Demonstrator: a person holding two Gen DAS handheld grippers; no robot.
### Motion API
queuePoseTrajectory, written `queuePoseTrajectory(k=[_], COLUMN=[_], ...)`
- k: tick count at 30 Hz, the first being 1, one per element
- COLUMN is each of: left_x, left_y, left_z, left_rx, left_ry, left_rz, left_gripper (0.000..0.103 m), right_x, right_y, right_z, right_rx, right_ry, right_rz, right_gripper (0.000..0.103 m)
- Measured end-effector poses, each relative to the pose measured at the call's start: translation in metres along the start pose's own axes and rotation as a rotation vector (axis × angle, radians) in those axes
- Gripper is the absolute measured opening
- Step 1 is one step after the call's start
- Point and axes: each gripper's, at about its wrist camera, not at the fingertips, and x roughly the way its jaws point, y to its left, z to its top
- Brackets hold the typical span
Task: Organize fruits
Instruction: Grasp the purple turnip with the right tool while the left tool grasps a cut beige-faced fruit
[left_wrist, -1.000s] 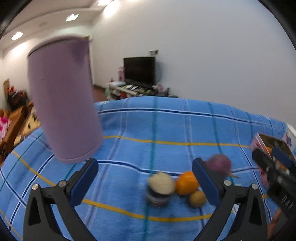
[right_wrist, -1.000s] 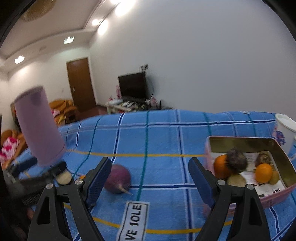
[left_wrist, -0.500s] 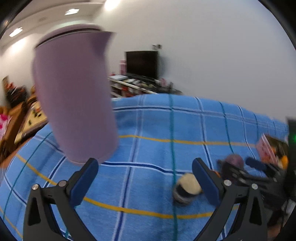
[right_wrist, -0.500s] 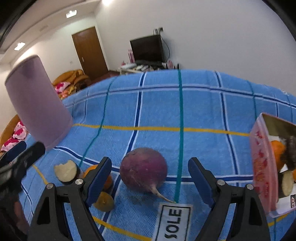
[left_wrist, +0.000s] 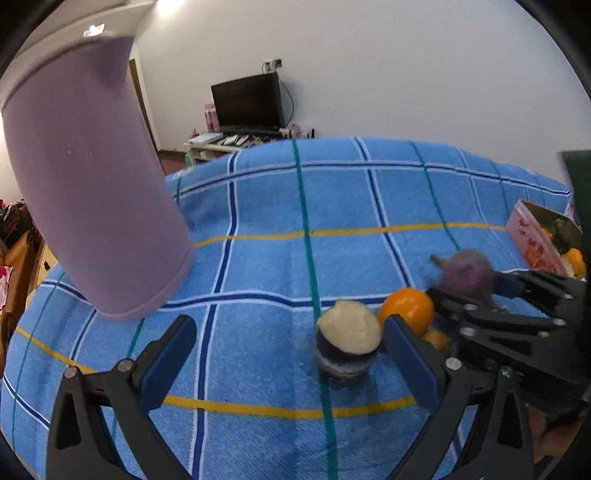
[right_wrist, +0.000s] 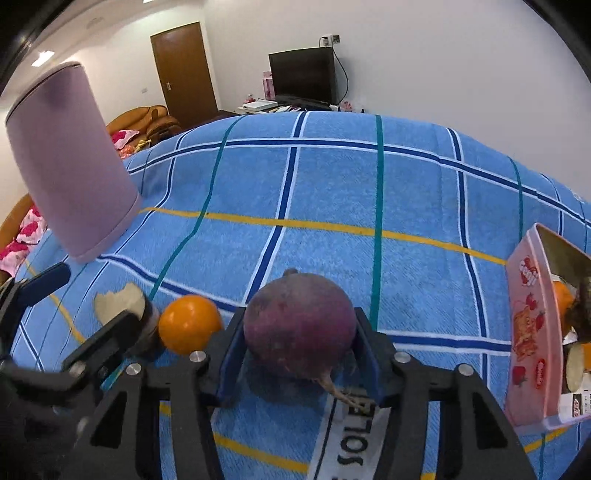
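Note:
My right gripper (right_wrist: 299, 354) is shut on a round purple beet (right_wrist: 300, 325) that rests on the blue plaid cloth (right_wrist: 332, 192); the beet also shows in the left wrist view (left_wrist: 467, 273). An orange (right_wrist: 189, 328) lies just left of it, beside a cut purple-skinned piece with pale flesh (right_wrist: 122, 302). My left gripper (left_wrist: 291, 358) is open, low over the cloth, with the cut piece (left_wrist: 348, 341) and the orange (left_wrist: 406, 310) near its right finger (left_wrist: 410, 362). A pink tin (right_wrist: 532, 332) holding several fruits stands at the right.
A tall lilac cylinder (left_wrist: 88, 184) stands on the cloth at the left, also in the right wrist view (right_wrist: 70, 162). A small yellowish fruit (left_wrist: 437, 338) lies below the orange. A white label (right_wrist: 347, 439) lies under the beet. A television stands beyond the cloth's far edge.
My right gripper moved forward and down and closed on the beet. My left gripper moved in toward the cut piece and orange, staying open.

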Motion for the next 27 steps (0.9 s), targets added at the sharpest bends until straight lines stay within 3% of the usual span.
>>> queuePoseTrajectory(k=[5, 8, 11, 12, 13, 21, 27], left_x=[0.009, 0.008, 0.008, 0.007, 0.007, 0.002, -0.018], left_y=[0.0, 0.0, -0.004, -0.005, -0.005, -0.008, -0.001], left_z=[-0.002, -0.003, -0.003, -0.003, -0.003, -0.004, 0.0], left_rx=[-0.001, -0.001, 0.002, 0.002, 0.001, -0.005, -0.043], left_ry=[0.035, 0.031, 0.037, 0.036, 0.037, 0.015, -0.128], left_rz=[-0.022, -0.089, -0.155, -0.19, -0.219, -0.176, -0.098], left_gripper=[0.098, 0.081, 0.057, 0.043, 0.041, 0.04, 0.04], right_x=[-0.01, -0.016, -0.019, -0.02, -0.022, -0.039, -0.062], right_y=[-0.012, -0.022, -0.031, -0.034, -0.036, -0.04, -0.037], right_z=[-0.008, -0.013, -0.016, -0.017, -0.018, -0.023, -0.026], right_rx=[0.04, 0.081, 0.121, 0.131, 0.135, 0.138, 0.124], right_ry=[-0.01, -0.019, -0.019, -0.021, -0.025, -0.084, -0.19], right_rz=[0.011, 0.033, 0.05, 0.053, 0.053, 0.04, 0.013], right_gripper=[0.056, 0.056, 0.056, 0.056, 0.056, 0.056, 0.056])
